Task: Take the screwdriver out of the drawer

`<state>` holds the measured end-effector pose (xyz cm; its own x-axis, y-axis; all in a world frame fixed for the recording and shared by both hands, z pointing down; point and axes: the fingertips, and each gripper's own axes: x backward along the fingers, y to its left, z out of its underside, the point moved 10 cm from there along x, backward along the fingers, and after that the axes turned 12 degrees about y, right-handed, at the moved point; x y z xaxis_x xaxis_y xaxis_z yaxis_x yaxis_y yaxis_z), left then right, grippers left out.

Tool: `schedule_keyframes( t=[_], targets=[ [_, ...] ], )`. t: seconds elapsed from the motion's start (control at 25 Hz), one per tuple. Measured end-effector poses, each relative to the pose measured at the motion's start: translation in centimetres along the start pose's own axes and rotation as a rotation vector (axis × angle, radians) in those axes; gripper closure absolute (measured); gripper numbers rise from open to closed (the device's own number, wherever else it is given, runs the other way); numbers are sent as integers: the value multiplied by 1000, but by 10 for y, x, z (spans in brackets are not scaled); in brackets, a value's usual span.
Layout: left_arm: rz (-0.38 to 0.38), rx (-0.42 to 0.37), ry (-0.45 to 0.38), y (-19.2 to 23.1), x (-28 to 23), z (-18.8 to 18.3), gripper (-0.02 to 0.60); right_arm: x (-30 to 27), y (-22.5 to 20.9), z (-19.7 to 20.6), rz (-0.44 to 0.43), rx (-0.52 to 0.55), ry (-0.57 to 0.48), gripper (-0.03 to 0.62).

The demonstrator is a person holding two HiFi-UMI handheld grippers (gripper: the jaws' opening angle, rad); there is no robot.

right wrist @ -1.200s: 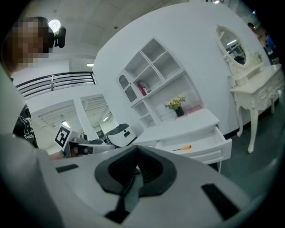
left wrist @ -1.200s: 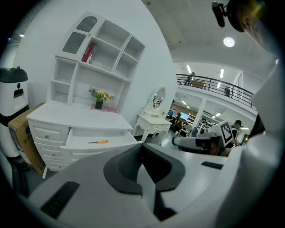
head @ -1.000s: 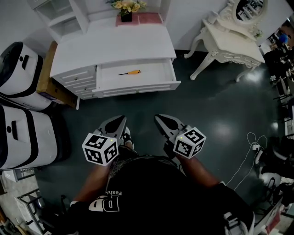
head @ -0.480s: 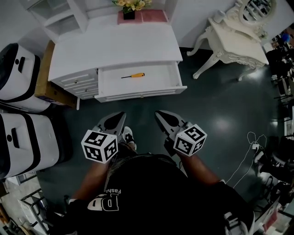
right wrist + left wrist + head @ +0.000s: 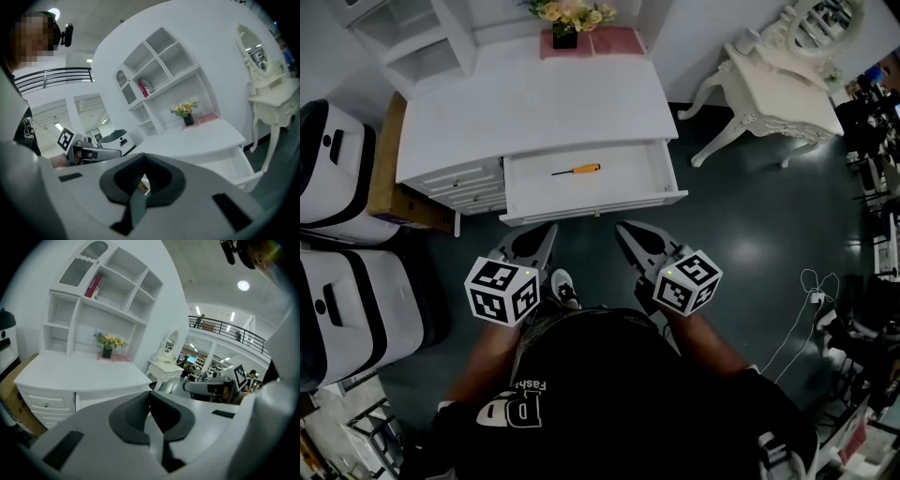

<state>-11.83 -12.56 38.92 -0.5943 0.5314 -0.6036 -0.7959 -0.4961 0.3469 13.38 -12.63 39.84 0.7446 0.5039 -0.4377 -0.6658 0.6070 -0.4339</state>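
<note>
Screwdriver (image 5: 577,171): orange handle, dark shaft, lying flat near the middle of the open drawer (image 5: 628,180), handle toward the drawer's right end; nothing touches it.
Drawer: pulled out from the front edge of the desk (image 5: 525,103), right of a stack of small shut drawers (image 5: 469,180).
Left gripper (image 5: 551,228): jaws together, nothing between them, tip just short of the drawer's front edge, over the floor (image 5: 741,225).
Right gripper (image 5: 621,227): jaws together, nothing held, also just short of the drawer front, apart from the left one.
Head view only: the drawer's inside and the screwdriver.
Left gripper view only: a red book (image 5: 95,287) on the shelf unit (image 5: 101,291), a balcony railing (image 5: 225,328) high behind.
Right gripper view only: the drawer seen from its side.
Desk: white; flower pot (image 5: 567,17) and pink mat (image 5: 602,40) at the back edge, shelf unit at the back left corner.
Room: dark glossy floor, white vanity table (image 5: 773,89) with oval mirror off the desk's right end, cardboard box (image 5: 389,164) and two white-and-black machines (image 5: 337,150) off the left end.
</note>
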Motion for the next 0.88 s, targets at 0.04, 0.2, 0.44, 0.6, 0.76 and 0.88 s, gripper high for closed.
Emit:
schedule_keyframes(
  t=[0.04,0.2,0.44,0.6,0.76,0.88],
  targets=[
    [2,-2,-1,5,0,-3,568,-5,0,-3,3,2,-2,585],
    [4,-7,2,27,1,-12,568,-25,3,-17,13,17,-4,585],
    [15,-35,11,53,2,-20,568,-49,8,-27,41,34,-4,585],
    [29,-48,14,69,0,-27,568,-61,10,-31,60,29,0,585],
    [40,-57,12,82,-1,-32,568,-71,12,-36,77,36,8,585],
    [46,-56,22,89,-2,-32,568,-76,13,-39,87,48,17,585]
  ],
)
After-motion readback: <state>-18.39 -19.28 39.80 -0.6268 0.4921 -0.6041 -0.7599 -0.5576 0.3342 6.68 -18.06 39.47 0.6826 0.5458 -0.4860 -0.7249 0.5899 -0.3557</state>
